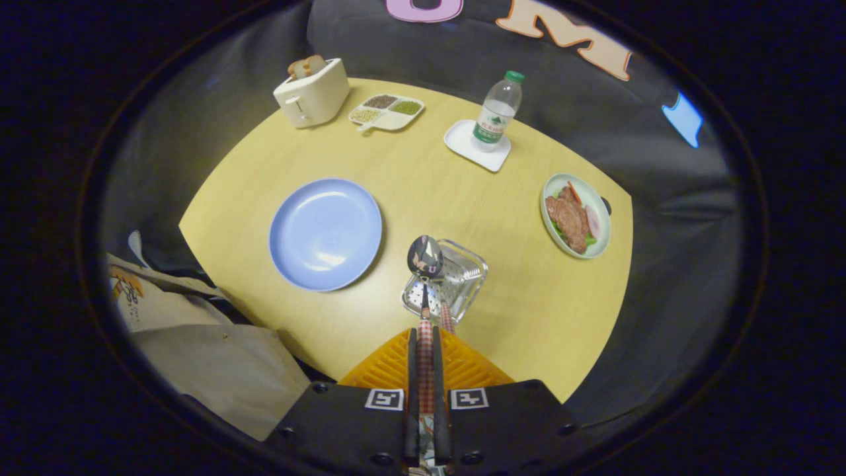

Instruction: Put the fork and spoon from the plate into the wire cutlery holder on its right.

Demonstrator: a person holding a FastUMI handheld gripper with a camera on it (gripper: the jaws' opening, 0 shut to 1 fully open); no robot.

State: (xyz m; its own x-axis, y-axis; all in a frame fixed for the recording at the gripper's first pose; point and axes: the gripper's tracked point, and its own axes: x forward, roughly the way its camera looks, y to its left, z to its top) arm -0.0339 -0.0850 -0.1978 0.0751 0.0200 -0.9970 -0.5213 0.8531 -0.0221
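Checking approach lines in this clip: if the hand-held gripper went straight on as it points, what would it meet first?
Probably the wire cutlery holder: the hand-held gripper grips the spoon above it, though depth is unclear.

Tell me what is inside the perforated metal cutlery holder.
One red-checked handle leans in the perforated metal cutlery holder; its head is hidden. The gripper, shut on the checked-handled spoon, holds its bowl over the holder, covering part of the inside.

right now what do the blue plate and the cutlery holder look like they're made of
Round blue plate: probably glazed ceramic or melamine, with a soft sheen. Wire cutlery holder: shiny perforated metal, likely steel. The tongs are shut on the checked-handled spoon over it.
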